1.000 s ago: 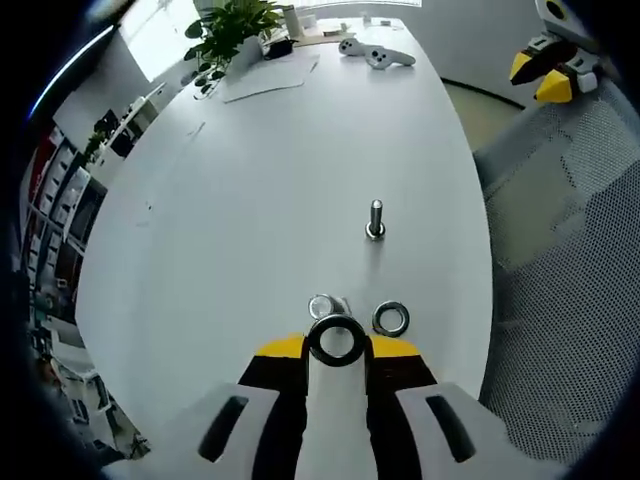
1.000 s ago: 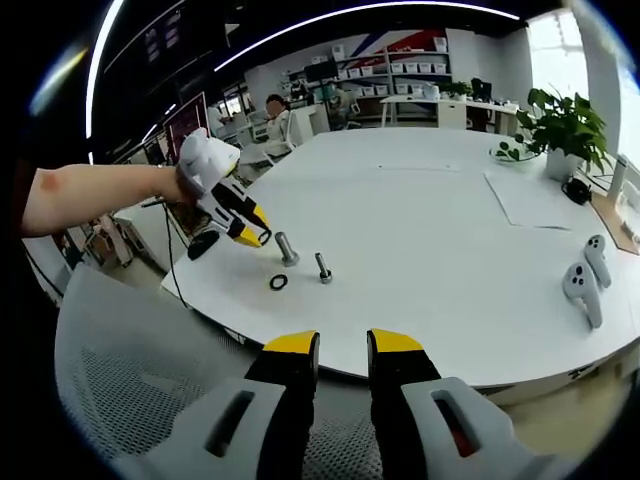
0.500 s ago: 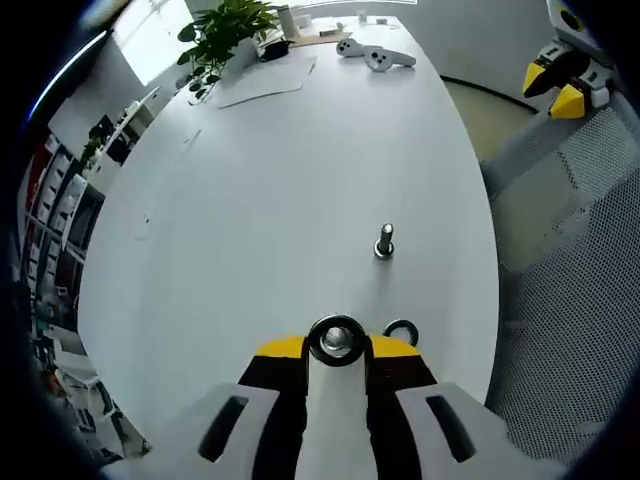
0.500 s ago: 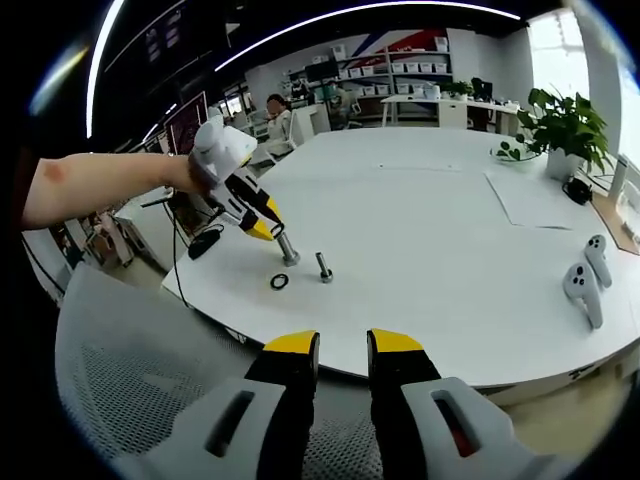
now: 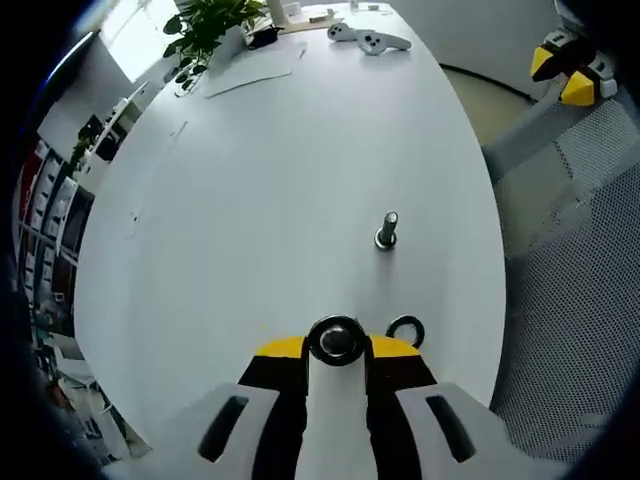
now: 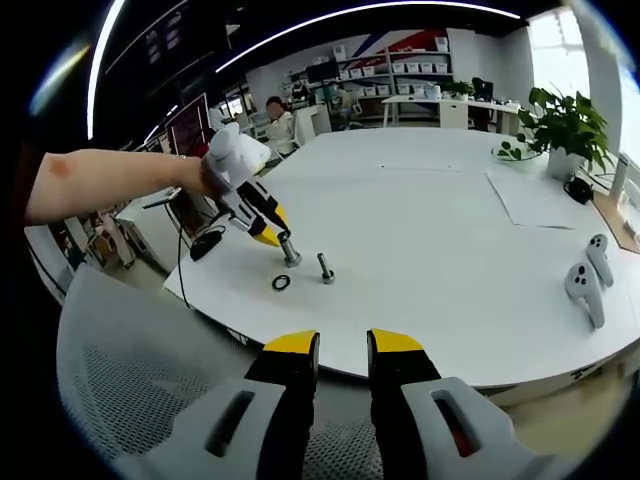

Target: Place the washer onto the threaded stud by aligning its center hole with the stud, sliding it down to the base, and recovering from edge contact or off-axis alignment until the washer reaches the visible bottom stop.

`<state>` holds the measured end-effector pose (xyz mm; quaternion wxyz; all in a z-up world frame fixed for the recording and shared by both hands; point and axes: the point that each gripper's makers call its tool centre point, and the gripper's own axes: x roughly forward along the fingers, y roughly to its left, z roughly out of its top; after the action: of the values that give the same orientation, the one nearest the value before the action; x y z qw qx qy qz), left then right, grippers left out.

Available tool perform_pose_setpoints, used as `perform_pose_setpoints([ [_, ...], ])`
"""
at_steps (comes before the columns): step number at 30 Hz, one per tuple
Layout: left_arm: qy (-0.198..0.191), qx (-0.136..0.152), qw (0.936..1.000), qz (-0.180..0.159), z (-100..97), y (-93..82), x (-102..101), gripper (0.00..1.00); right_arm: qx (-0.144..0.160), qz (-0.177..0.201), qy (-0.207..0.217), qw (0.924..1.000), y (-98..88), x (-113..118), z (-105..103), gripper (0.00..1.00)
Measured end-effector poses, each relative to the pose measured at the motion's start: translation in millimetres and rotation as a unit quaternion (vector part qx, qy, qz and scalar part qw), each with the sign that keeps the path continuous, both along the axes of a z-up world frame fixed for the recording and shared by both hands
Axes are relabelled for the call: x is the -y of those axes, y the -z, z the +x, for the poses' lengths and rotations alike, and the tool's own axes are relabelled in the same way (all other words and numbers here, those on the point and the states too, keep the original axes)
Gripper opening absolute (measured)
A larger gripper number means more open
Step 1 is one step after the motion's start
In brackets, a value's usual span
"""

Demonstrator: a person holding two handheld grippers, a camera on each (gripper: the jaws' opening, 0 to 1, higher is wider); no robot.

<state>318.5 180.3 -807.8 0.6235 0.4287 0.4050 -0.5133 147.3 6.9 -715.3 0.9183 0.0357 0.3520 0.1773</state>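
Steel washer (image 5: 335, 341) sits pinched at the tips of the left gripper (image 5: 337, 350), with a grey top showing through its hole. I take that for the threaded stud (image 6: 290, 250) directly under the jaws, so alignment looks roughly done. How far the washer has gone down I cannot tell; sliding to the base and letting go seem left. A second stud (image 5: 386, 230) stands farther ahead, and a dark ring (image 5: 405, 328) lies just right of the tips. The right gripper (image 6: 343, 345) hangs off the table (image 5: 250, 200) edge, jaws spread and holding nothing.
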Motion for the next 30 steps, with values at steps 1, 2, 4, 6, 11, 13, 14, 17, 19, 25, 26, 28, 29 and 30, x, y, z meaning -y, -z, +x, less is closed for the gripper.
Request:
perform_pose_setpoints([
  [1, 0.002, -0.001, 1.0000, 0.002, 0.2, 1.3, -0.3, 0.19, 0.000, 0.000, 0.000, 1.0000, 0.0, 0.1, 0.0, 0.22],
  [2, 0.001, -0.003, 1.0000, 0.003, 0.3, 2.3, -0.1, 0.19, 0.000, 0.000, 0.001, 1.0000, 0.0, 0.1, 0.0, 0.22],
  [4, 0.004, -0.005, 0.9999, 0.009, 0.1, 5.6, -0.8, 0.19, 0.000, 0.001, 0.002, 1.0000, 0.0, 0.2, 0.2, 0.22],
  [6, 0.004, -0.008, 0.9999, 0.012, 0.5, 8.3, -0.3, 0.19, -0.001, 0.001, 0.002, 1.0000, 0.1, 0.2, 0.2, 0.22],
  [11, 0.006, -0.016, 0.9996, 0.022, -0.4, 16.7, -0.5, 0.19, -0.001, 0.003, 0.004, 1.0000, 0.2, 0.4, 0.1, 0.22],
  [13, 0.006, -0.020, 0.9994, 0.026, -0.9, 20.4, -0.6, 0.19, -0.001, 0.003, 0.005, 1.0000, 0.1, 0.4, 0.2, 0.22],
  [14, 0.006, -0.021, 0.9994, 0.027, -0.4, 22.2, -0.3, 0.19, 0.000, 0.004, 0.005, 1.0000, 0.0, 0.4, 0.2, 0.22],
  [17, 0.007, -0.027, 0.9990, 0.036, -0.9, 28.3, -1.1, 0.19, 0.000, 0.005, 0.006, 1.0000, 0.0, 0.3, 0.4, 0.22],
  [19, 0.008, -0.029, 0.9988, 0.039, -0.4, 31.8, -0.3, 0.19, -0.001, 0.006, 0.006, 1.0000, 0.1, 0.5, 0.4, 0.22],
  [25, 0.002, -0.034, 0.9981, 0.051, -0.2, 37.7, -2.2, 0.19, 0.001, 0.008, 0.010, 0.9999, -0.2, 0.9, 0.5, 0.22],
  [26, 0.001, -0.035, 0.9980, 0.052, -0.4, 38.7, -2.3, 0.19, 0.001, 0.008, 0.010, 0.9999, -0.2, 0.8, 0.6, 0.22],
  [28, 0.002, -0.035, 0.9979, 0.055, -0.4, 41.4, -2.6, 0.19, 0.001, 0.009, 0.010, 0.9999, -0.3, 0.6, 0.5, 0.23],
  [29, 0.003, -0.035, 0.9977, 0.058, 0.1, 42.3, -3.2, 0.19, 0.001, 0.008, 0.010, 0.9999, -0.3, 0.8, 0.6, 0.23],
  [30, 0.001, -0.037, 0.9975, 0.061, -0.1, 43.2, -3.6, 0.19, 0.002, 0.008, 0.012, 0.9999, -0.4, 1.2, 0.8, 0.23],
])
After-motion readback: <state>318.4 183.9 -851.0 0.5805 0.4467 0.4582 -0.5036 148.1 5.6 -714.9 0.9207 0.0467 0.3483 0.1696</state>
